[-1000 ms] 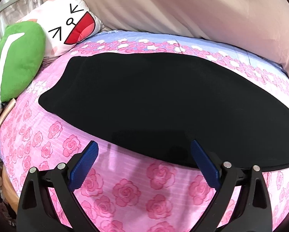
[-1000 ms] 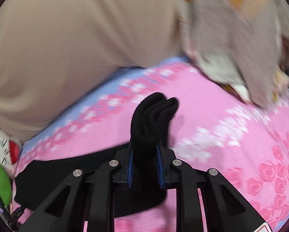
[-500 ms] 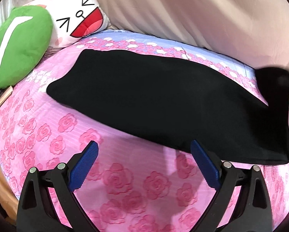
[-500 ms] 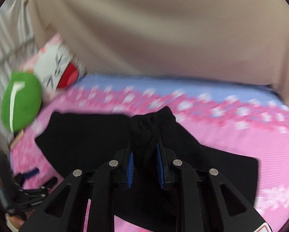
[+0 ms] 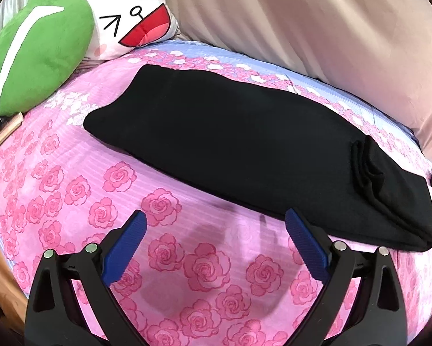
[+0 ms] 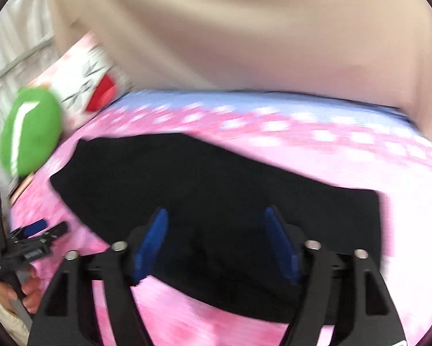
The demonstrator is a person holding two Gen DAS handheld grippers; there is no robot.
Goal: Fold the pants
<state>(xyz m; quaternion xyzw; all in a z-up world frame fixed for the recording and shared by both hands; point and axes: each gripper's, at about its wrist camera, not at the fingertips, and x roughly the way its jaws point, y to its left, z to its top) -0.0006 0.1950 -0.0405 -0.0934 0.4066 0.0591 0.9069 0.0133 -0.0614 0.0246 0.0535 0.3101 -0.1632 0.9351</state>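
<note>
The black pants lie folded lengthwise across the pink rose bedsheet, with a bunched fold of cloth lying on top near their right end. My left gripper is open and empty, just short of the pants' near edge. My right gripper is open and empty, hovering over the right part of the pants; this view is motion-blurred. The left gripper also shows at the left edge of the right wrist view, held in a hand.
A green cushion and a white cartoon-face pillow lie at the bed's far left. A beige curtain hangs behind the bed. A wooden bed edge shows at the near left.
My right gripper carried the pants' end leftward over the rest, then opened and let it drop onto the pants. My left gripper drew back a little and stayed open.
</note>
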